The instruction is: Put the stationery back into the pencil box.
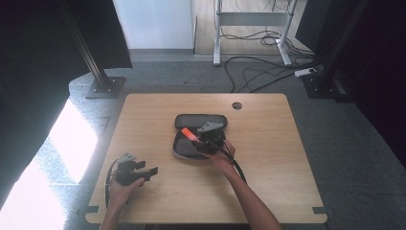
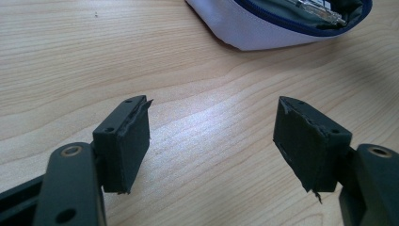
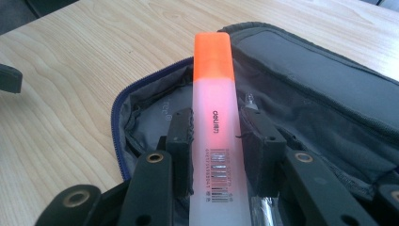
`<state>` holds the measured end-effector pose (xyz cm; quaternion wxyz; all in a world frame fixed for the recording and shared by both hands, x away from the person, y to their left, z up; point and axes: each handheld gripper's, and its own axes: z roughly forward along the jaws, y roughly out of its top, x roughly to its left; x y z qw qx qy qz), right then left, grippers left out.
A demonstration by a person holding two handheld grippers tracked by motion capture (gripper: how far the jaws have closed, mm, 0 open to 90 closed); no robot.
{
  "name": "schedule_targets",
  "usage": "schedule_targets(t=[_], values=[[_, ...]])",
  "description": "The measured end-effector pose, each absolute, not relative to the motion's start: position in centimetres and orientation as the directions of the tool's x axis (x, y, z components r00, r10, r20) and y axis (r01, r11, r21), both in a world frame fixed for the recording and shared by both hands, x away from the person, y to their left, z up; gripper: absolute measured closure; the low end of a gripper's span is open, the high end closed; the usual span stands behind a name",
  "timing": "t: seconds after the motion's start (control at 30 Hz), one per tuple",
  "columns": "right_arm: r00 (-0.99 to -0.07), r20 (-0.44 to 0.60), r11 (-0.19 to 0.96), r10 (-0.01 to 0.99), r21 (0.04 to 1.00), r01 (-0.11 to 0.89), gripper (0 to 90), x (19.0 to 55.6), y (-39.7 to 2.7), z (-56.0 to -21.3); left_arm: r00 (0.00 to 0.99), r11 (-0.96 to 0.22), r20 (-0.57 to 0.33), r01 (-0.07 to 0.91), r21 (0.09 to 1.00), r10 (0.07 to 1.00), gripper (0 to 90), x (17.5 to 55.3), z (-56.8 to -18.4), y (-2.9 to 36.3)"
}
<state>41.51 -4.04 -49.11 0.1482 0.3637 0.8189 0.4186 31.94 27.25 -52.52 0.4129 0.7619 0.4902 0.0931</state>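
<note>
An orange highlighter (image 3: 214,108) with a pale barrel and orange cap is clamped between the jaws of my right gripper (image 3: 215,141), which is shut on it. It hangs just over the open pencil case (image 3: 310,89), a grey-lined pouch with a blue zip. From above, the highlighter (image 1: 188,133) pokes out left of my right gripper (image 1: 203,136) over the case (image 1: 184,149). My left gripper (image 1: 147,170) rests near the table's front left, open, with bare wood between its pads (image 2: 127,141). A corner of the case (image 2: 263,28) lies beyond it.
The case's lid (image 1: 200,120) lies folded back toward the far side. A pen (image 2: 324,12) lies inside the case. A cable hole (image 1: 236,105) sits near the table's far edge. Table legs and floor cables (image 1: 268,72) lie beyond the wooden table (image 1: 268,158).
</note>
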Motion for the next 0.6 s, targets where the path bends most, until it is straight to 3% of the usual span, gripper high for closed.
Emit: schedule_targets(t=[0.6], values=[[-0.689, 0.054, 0.409, 0.722, 0.771, 0.489, 65.4, 42.3, -2.8, -50.6, 0.505, -0.18, -0.264, 0.669, 0.721, 0.822, 28.1, 31.9, -52.5, 27.2]])
